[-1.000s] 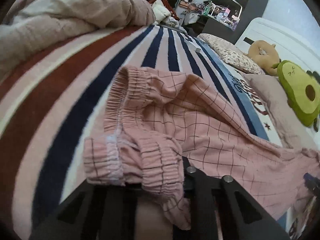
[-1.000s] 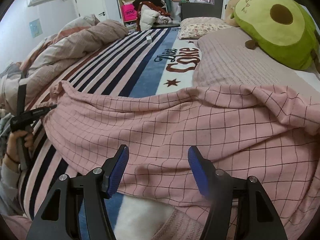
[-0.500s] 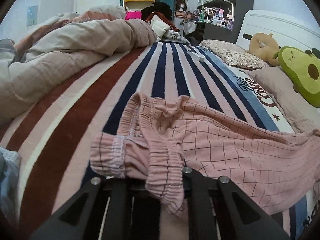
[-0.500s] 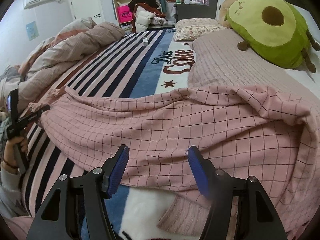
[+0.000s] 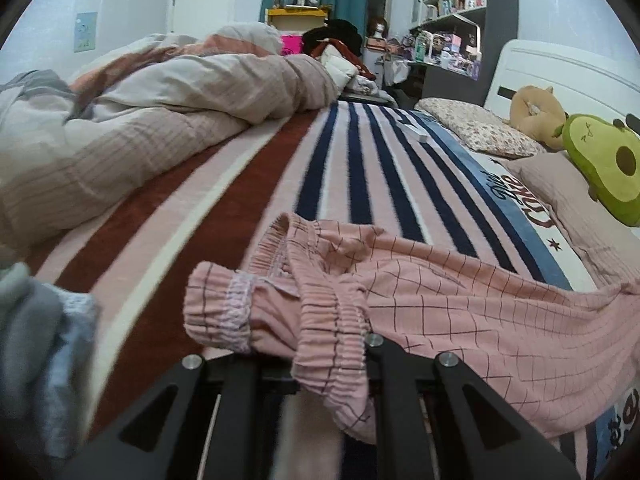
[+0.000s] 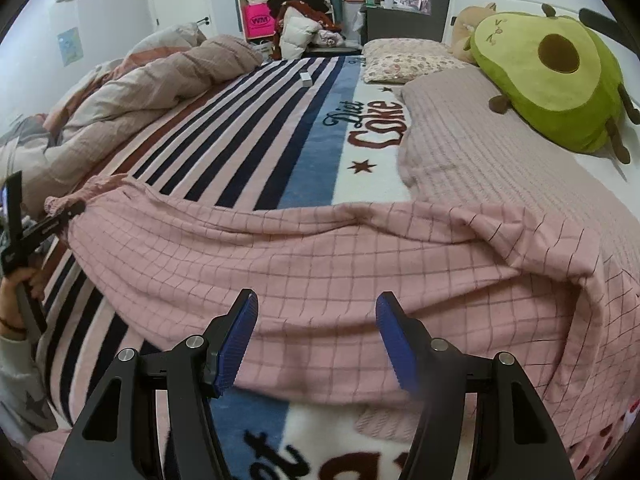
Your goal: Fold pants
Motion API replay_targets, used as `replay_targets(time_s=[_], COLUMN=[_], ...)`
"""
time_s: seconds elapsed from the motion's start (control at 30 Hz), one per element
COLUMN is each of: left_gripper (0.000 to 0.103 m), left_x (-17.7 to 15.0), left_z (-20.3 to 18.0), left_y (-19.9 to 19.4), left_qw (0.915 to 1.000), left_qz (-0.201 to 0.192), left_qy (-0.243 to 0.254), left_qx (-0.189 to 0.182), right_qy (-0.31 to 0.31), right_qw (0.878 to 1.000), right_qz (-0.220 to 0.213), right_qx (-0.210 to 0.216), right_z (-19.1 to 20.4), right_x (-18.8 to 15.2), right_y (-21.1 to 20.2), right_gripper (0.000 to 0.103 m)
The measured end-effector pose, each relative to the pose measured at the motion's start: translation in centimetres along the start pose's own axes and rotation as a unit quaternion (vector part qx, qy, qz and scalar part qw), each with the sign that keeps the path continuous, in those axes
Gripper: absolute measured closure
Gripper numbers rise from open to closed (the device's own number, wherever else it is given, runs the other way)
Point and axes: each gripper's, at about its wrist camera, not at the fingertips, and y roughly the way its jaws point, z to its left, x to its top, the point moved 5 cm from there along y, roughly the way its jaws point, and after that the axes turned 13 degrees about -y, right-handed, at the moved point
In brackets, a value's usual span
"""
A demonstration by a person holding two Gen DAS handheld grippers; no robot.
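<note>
Pink checked pants [image 6: 320,256] lie stretched across the striped blanket [image 6: 248,136] on the bed. My left gripper [image 5: 304,360] is shut on the elastic waistband [image 5: 332,320], which bunches over its fingers; in the right wrist view it shows at the far left [image 6: 68,214], pulling the waistband taut. My right gripper [image 6: 316,320] is open with blue pads [image 6: 240,336], hovering just above the near edge of the pants' leg fabric, empty.
A crumpled beige duvet [image 5: 140,120] lies along the left of the bed. A beige pillow [image 6: 480,152], floral pillow [image 6: 404,60] and avocado plush [image 6: 548,76] sit at the right. A small white box [image 6: 306,78] rests on the blanket far back. Grey cloth [image 5: 36,352] is at the left.
My left gripper has pulled the waistband back and to the left, drawing the pants flatter and tauter across the bed. My right gripper stays open above the leg fabric.
</note>
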Motion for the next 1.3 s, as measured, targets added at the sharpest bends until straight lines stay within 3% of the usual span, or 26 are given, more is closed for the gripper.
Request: replay_targets(time_s=[0.17, 0.33, 0.43, 0.53, 0.6, 0.67, 0.8, 0.87, 1.0, 1.2, 1.3], left_gripper=[0.094, 0.094, 0.092, 0.085, 0.071, 0.051, 0.044, 0.036, 0.035, 0.035, 0.035], left_x=[0.1, -0.2, -0.9, -1.3, -1.3, -1.4, -1.2, -1.1, -0.8, -2.3, -3.5], left_z=[4.5, 8.8, 9.8, 9.5, 8.8, 7.7, 4.3, 2.9, -0.9, -7.6, -10.5], left_y=[-2.7, -4.9, -4.9, -5.4, -6.3, -7.5, -9.7, -10.5, -11.3, -10.3, -9.6], left_qw=[0.9991, 0.9938, 0.9936, 0.9943, 0.9948, 0.9967, 0.9959, 0.9973, 0.9979, 0.9939, 0.9902], left_qz=[-0.015, -0.033, -0.01, 0.006, 0.008, 0.008, -0.008, -0.009, -0.015, 0.008, 0.024], left_qy=[-0.01, -0.002, 0.007, 0.018, 0.024, 0.02, 0.054, 0.049, 0.062, 0.091, 0.107], left_qx=[0.037, 0.106, 0.112, 0.105, 0.098, 0.078, 0.072, 0.053, 0.009, -0.062, -0.087], right_qy=[0.003, 0.011, 0.01, 0.005, 0.0, -0.002, 0.011, 0.014, 0.02, 0.006, -0.019], right_qw=[1.0, 0.999, 0.999, 0.999, 0.999, 0.999, 0.998, 0.997, 0.994, 0.997, 0.996], right_qz=[0.014, 0.025, 0.029, 0.033, 0.038, 0.04, 0.04, 0.037, 0.025, 0.021, 0.036], right_qx=[0.009, 0.026, 0.029, 0.015, 0.001, -0.017, -0.043, -0.071, -0.102, -0.073, -0.084], right_z=[1.4, 2.8, 3.2, 2.7, 2.1, 0.8, -2.0, -3.5, -5.7, -5.3, -4.8], right_x=[-0.3, -1.2, -1.5, -2.2, -2.8, -3.6, -5.6, -6.9, -9.1, -11.8, -12.7], right_y=[0.4, 0.7, 0.8, 0.6, 0.3, -0.6, -2.6, -3.9, -5.9, -6.0, -4.6], right_gripper=[0.046, 0.046, 0.046, 0.046, 0.046, 0.046, 0.045, 0.04, 0.038, 0.038, 0.036])
